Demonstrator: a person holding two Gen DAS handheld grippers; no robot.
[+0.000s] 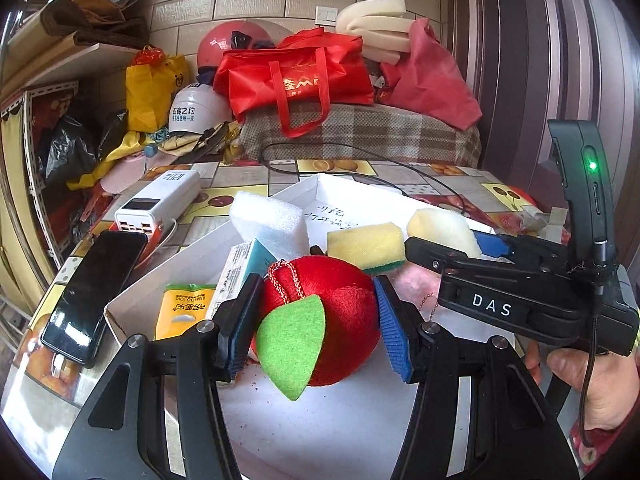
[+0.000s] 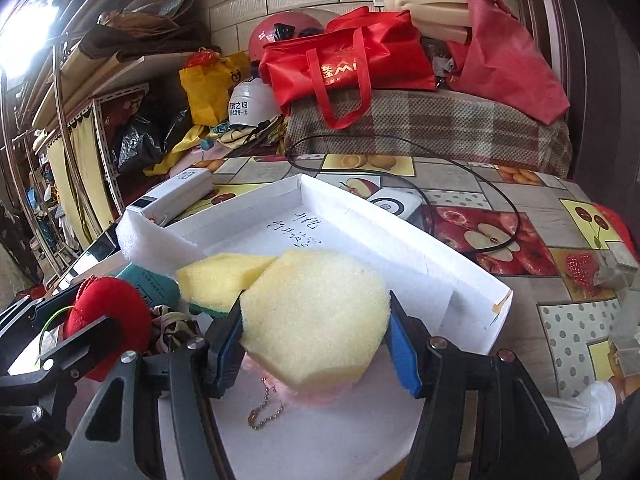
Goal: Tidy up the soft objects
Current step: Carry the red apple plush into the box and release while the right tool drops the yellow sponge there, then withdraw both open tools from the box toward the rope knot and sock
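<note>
My left gripper (image 1: 316, 320) is shut on a red plush apple (image 1: 336, 320) with a green felt leaf, held over the white box (image 1: 132, 280). My right gripper (image 2: 316, 336) is shut on a pale yellow foam sponge (image 2: 316, 312) and also shows in the left wrist view (image 1: 460, 240). In the box lie a yellow-green scouring sponge (image 1: 366, 246), a white foam block (image 1: 268, 220), a teal carton (image 1: 240, 268), a yellow tissue pack (image 1: 180, 312) and a pink fluffy thing with a ball chain (image 2: 264, 404).
A black phone (image 1: 96, 292) and a white power bank (image 1: 160, 204) lie left of the box on the fruit-patterned table (image 2: 500, 232). A black cable (image 2: 480, 200) crosses the table. Red bags (image 1: 296, 76), helmets and foam rolls pile behind.
</note>
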